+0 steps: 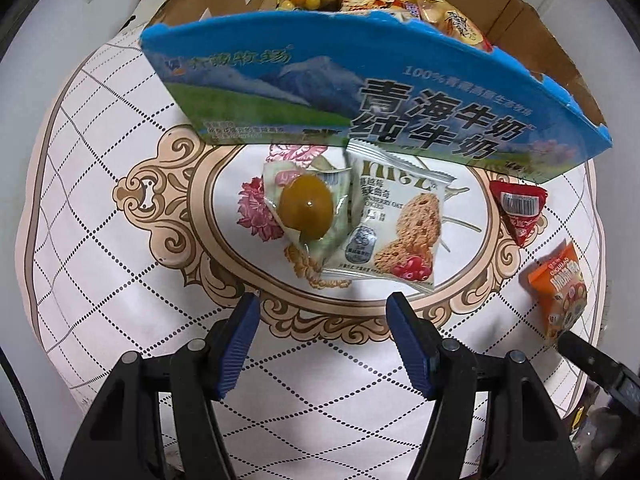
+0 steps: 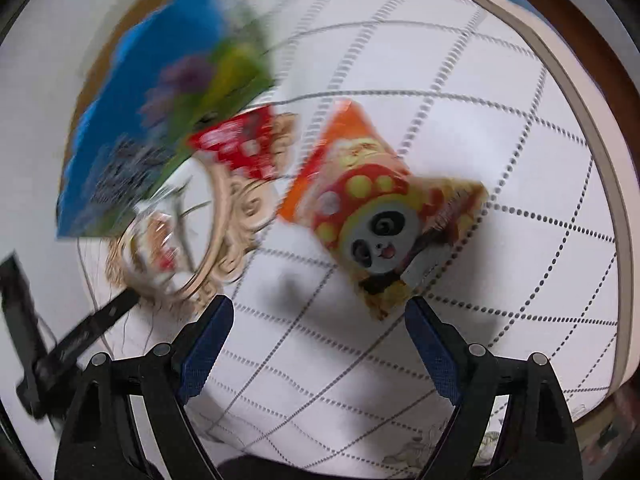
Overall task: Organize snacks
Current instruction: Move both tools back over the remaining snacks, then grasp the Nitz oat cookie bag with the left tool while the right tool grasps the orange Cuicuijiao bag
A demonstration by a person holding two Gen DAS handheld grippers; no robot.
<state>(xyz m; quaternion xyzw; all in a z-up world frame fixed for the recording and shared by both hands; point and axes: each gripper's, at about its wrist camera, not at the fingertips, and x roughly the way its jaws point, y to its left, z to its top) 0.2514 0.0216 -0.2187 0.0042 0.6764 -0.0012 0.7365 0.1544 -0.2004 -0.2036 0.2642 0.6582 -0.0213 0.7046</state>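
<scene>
Snacks, loose on patterned tablecloth [image 1: 120,240]. Oat cookie packet [image 1: 394,220] just ahead of left gripper [image 1: 322,314], jaws parted, empty. Orange panda packet [image 2: 384,208] ahead of right gripper [image 2: 320,316], slanting toward right finger; jaws wide, empty.

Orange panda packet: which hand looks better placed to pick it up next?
Probably the right. Its open tool sits just before the panda packet, while from the left tool that packet lies far to the side.
</scene>
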